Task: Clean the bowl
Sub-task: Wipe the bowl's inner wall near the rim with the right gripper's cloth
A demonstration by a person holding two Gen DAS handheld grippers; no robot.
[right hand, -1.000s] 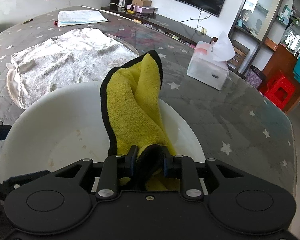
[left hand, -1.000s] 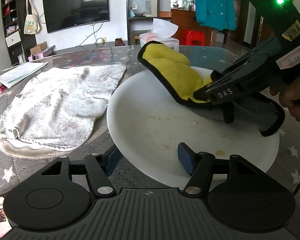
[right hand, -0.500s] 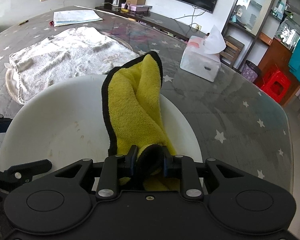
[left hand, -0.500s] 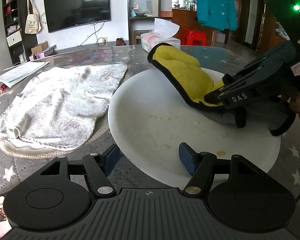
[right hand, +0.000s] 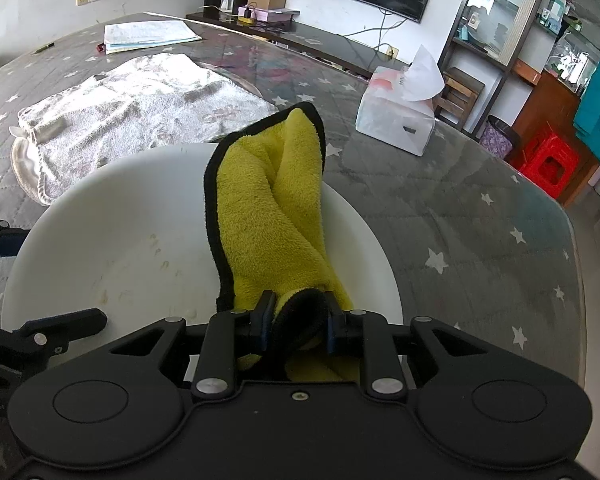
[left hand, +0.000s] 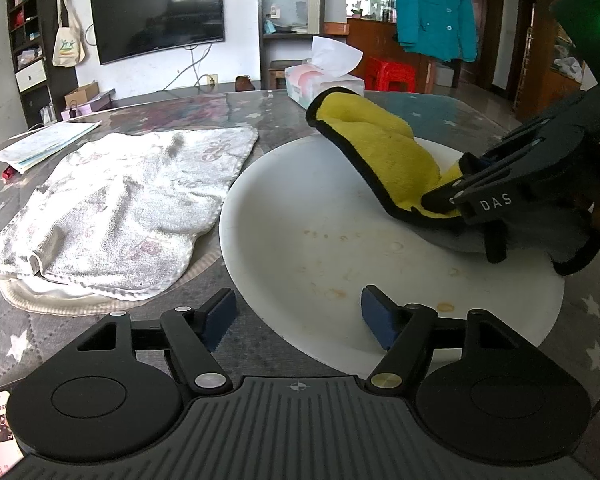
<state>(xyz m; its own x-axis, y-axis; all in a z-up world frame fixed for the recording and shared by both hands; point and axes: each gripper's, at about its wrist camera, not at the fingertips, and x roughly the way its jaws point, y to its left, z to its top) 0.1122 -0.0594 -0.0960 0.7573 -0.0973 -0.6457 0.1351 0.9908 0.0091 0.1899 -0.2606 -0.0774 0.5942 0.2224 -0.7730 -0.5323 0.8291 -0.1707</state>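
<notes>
The white bowl sits on the starred table beside a pale towel. The right gripper pinches a yellow cloth draped over the bowl's far rim. The left gripper straddles the near rim, its jaws opening, pads not touching it.

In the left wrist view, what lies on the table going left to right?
Papers → white towel → white bowl → yellow cloth → right gripper, shut on the cloth.
</notes>
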